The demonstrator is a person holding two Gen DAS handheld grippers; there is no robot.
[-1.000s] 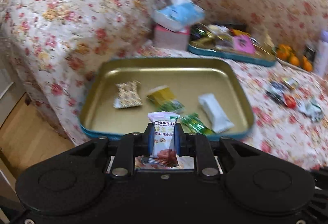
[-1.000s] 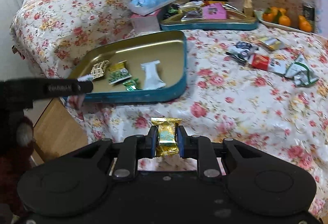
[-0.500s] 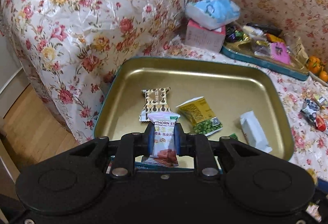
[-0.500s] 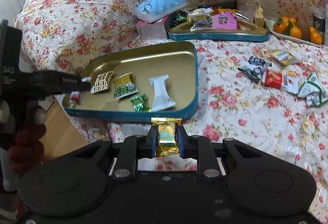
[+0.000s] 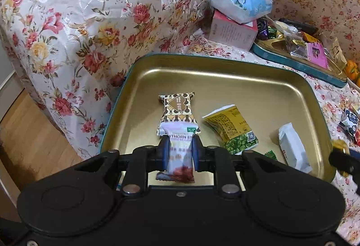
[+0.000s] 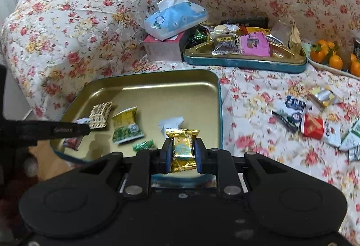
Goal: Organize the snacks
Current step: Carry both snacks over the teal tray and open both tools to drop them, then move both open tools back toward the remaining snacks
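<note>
Floral fabric is covering everything behind and beneath our work, and on it we are filling the near gold tray (image 6: 219, 97) with loose snacks. Four packets and a small green candy (image 6: 142, 145) are already lying inside it: a patterned brown packet (image 5: 177, 111), a yellow-green pea packet (image 5: 231, 131) and a white packet (image 5: 292, 148) among them.

We are bringing two more at once. In our left gripper (image 5: 178, 149) the jaws have just been easing apart, yet the white hawthorn packet (image 5: 180, 151) is standing between them and looks to be touching both pads, hanging above the tray's near part, overlapping the patterned one in the wrist view. In our right gripper (image 6: 181, 151) the jaws are clamped narrowly on a gold foil packet (image 6: 182, 147), which is hovering over the tray's near edge.

We are judging the job as roughly half done. Several wrappers (image 6: 312, 124) are lying scattered on the cloth to the right, well apart from the tray. A second tray (image 6: 245, 62) farther back is already heaped, beside a tissue pack (image 6: 175, 16). Both held packets are not yet dropped.
</note>
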